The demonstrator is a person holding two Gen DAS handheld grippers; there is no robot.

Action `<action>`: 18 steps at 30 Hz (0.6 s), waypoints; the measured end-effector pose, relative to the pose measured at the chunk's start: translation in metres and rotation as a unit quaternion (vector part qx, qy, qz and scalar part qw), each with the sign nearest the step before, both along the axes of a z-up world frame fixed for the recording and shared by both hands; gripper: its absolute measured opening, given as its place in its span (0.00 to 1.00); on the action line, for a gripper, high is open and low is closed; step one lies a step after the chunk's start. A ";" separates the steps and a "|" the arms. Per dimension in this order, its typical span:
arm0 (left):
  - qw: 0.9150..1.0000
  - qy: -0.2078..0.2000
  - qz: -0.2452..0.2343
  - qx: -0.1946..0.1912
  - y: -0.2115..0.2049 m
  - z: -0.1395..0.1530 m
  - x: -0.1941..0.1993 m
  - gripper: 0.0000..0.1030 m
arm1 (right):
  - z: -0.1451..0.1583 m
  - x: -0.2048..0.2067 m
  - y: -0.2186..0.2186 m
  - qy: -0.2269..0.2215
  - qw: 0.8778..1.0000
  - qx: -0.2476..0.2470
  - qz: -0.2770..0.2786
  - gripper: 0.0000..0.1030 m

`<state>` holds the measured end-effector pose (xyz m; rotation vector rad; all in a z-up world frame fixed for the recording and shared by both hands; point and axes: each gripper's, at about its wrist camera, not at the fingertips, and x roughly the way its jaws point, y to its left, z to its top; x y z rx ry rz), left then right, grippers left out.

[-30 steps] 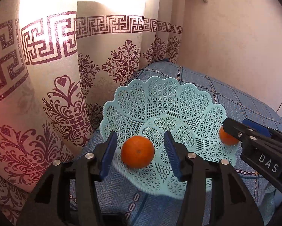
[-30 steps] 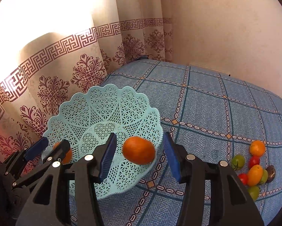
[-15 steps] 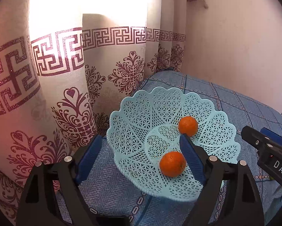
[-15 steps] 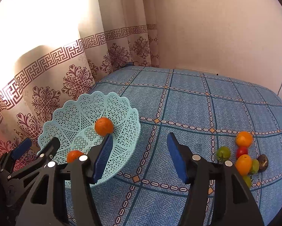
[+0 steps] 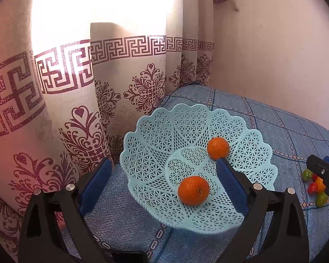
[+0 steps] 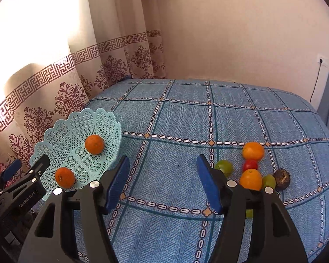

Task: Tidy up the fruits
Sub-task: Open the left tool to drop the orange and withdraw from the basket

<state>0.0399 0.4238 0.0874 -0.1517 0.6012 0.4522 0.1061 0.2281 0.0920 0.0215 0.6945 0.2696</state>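
A: Right gripper (image 6: 162,183), jaws spread wide, nothing held. Nearest stock?

B: Loose fruit pile (image 6: 255,171), lower right of the right wrist frame, just beyond the right-hand finger (roundish items, no long axis to align).

A: Left gripper (image 5: 162,183)?

B: Jaws wide, empty, straddling the basket (image 5: 155,131). Two oranges (image 5: 193,190) inside. Pile lies well apart, so I judge the right gripper nearer.

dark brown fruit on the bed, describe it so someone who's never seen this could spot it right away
On the blue checked bedspread, look away from the basket to the small fruit pile on the far side. The dark fruit lies at that pile's outer edge, beside a green one. It alone is brown and dull; the rest are orange, red or green.
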 end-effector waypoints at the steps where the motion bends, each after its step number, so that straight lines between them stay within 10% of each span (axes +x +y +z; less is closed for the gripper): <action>1: 1.000 0.000 -0.001 0.002 -0.002 0.001 0.000 0.94 | 0.001 0.000 -0.006 0.000 1.000 0.000 -0.005 0.62; 18: 0.995 0.017 -0.096 0.027 -0.065 0.019 0.002 0.97 | 0.000 0.016 -0.120 0.029 0.994 0.017 -0.103 0.62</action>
